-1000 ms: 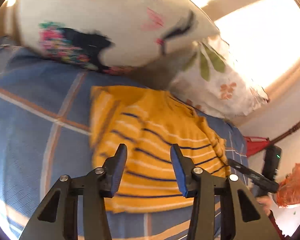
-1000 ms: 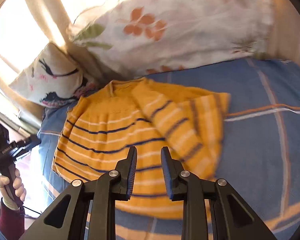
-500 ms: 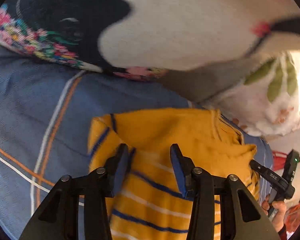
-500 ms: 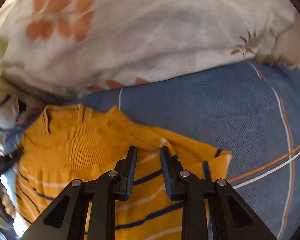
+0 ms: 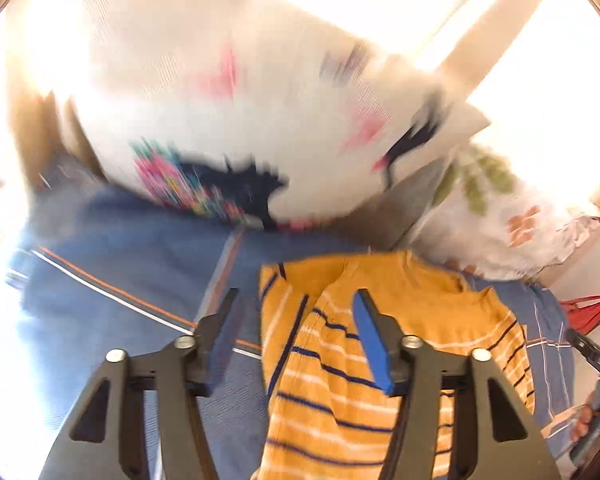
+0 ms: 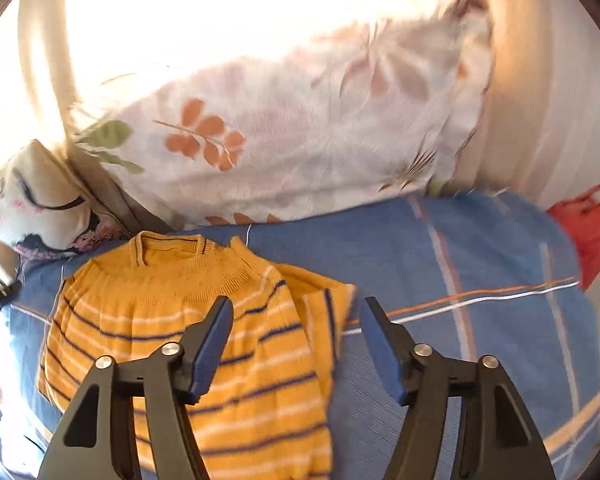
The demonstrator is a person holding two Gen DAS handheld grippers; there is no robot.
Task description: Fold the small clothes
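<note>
A small yellow sweater (image 6: 188, 336) with navy and white stripes lies flat on the blue checked bedsheet (image 6: 480, 280), collar toward the pillows. Both sleeves are folded in over the body. In the left wrist view the sweater (image 5: 400, 360) lies under and right of my left gripper (image 5: 296, 320), which is open and empty above its left edge. My right gripper (image 6: 296, 320) is open and empty above the sweater's right edge. The other gripper shows at the far right edge of the left wrist view (image 5: 596, 364), held in a hand.
A white pillow with a colourful print (image 5: 240, 120) and a leaf-print pillow (image 6: 300, 140) lie at the head of the bed behind the sweater. A red object (image 6: 596, 224) sits off the bed's right side. Bright window light washes out the background.
Both grippers opened wide and let go of the sweater's folded shoulder parts, then pulled back and up. The sleeves now lie folded over the body.
</note>
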